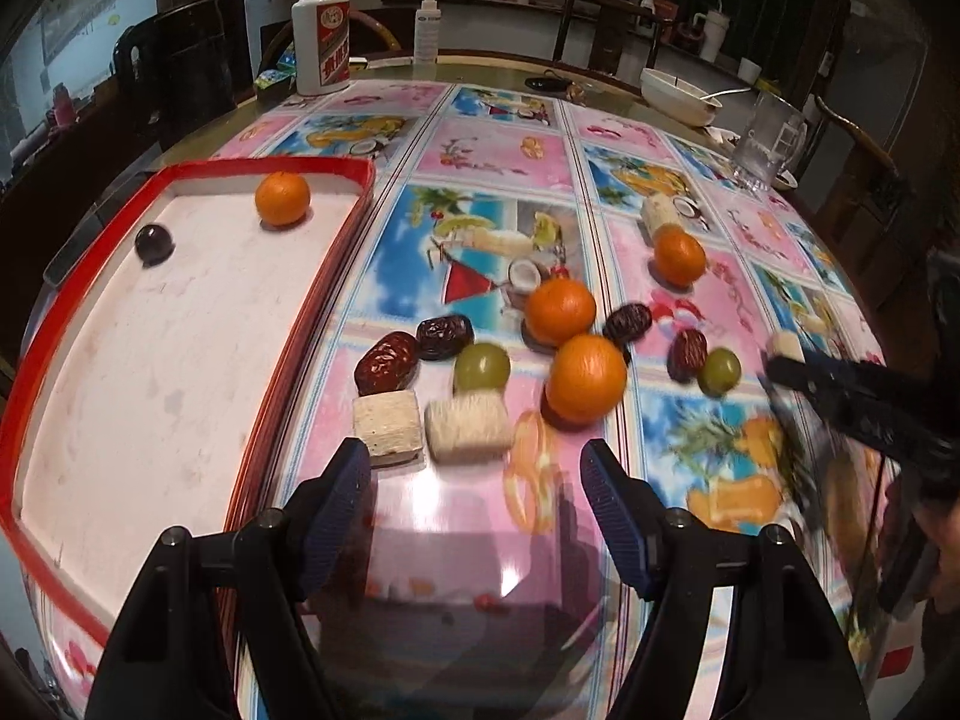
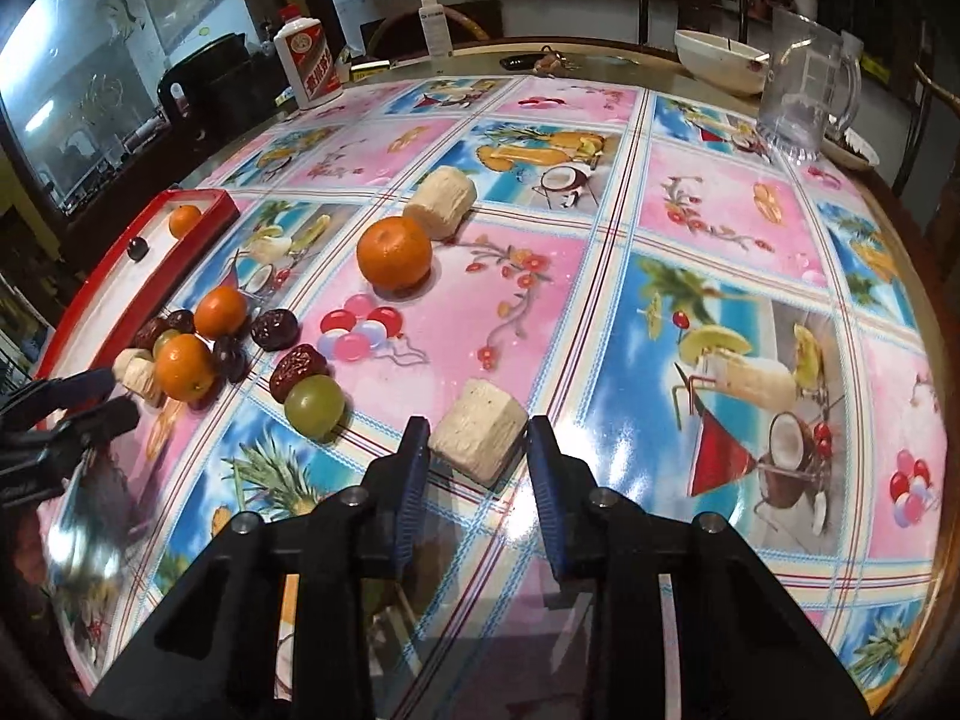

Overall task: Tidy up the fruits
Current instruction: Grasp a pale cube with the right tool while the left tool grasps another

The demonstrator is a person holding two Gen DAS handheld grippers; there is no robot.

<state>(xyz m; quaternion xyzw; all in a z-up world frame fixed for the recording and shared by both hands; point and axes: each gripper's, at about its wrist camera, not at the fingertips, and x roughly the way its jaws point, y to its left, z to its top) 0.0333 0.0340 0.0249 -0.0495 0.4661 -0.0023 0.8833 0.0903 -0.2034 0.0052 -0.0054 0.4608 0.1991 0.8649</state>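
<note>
A red-rimmed white tray (image 1: pixel 336 252) on the left holds an orange (image 1: pixel 282 198) and a dark grape (image 1: pixel 154 243). My left gripper (image 1: pixel 477 462) is open with nothing in it, just short of two pale fruit chunks (image 1: pixel 468 426). Beyond them lie oranges (image 1: pixel 585 378), dates (image 1: pixel 387 360) and green grapes (image 1: pixel 482 366). My right gripper (image 2: pixel 479 441) has its fingers pressed against both sides of another pale chunk (image 2: pixel 480 438), low over the tablecloth. A green grape (image 2: pixel 314 405) and a date (image 2: pixel 297 369) lie just to its left.
A fourth orange (image 2: pixel 394 252) and a pale chunk (image 2: pixel 441 201) lie mid-table. At the far edge stand a white bottle (image 1: pixel 321 39), a spray bottle (image 1: pixel 426 27), a bowl (image 2: pixel 720 63) and a clear jug (image 2: pixel 804 90). The left gripper (image 2: pixel 108 399) shows at the left edge.
</note>
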